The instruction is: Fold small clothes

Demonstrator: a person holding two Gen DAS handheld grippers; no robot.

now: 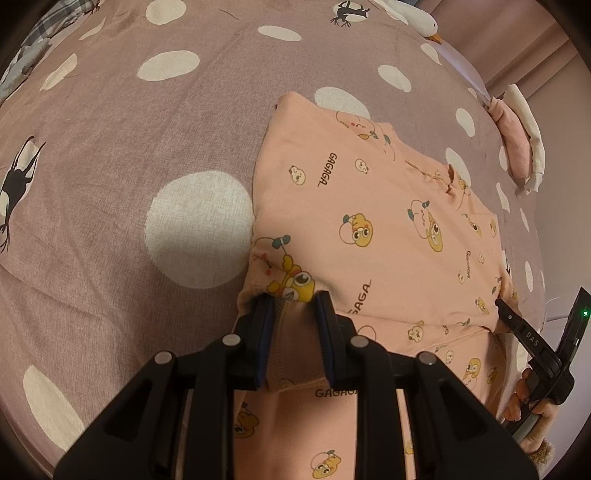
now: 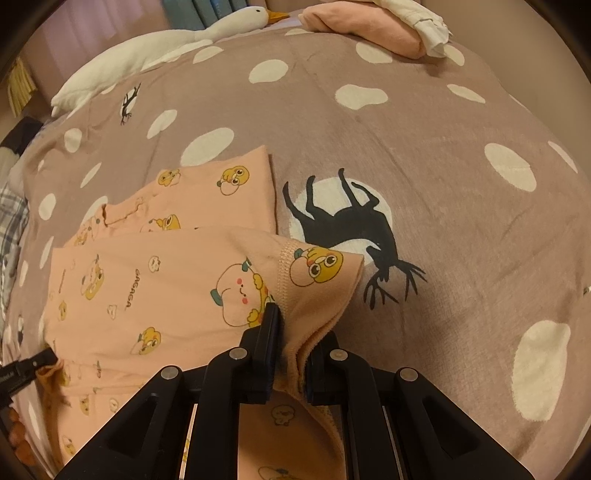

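I hold both near corners of the peach cartoon-print cotton garment (image 1: 369, 221), left gripper (image 1: 295, 306) and right gripper (image 2: 291, 328) jaws clamped on its hem, to carry that edge over the spotted mauve bed cover (image 1: 147, 129).

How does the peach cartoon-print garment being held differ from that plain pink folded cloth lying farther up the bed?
The peach cartoon-print garment is printed all over; the plain pink folded cloth bears no print. The garment is gripped by the left gripper and right gripper; the pink cloth lies untouched under a white cloth. Both rest on the spotted bedcover.

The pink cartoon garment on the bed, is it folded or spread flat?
Partly folded: the pink garment lies doubled over itself, its lifted edge pinched by both grippers.
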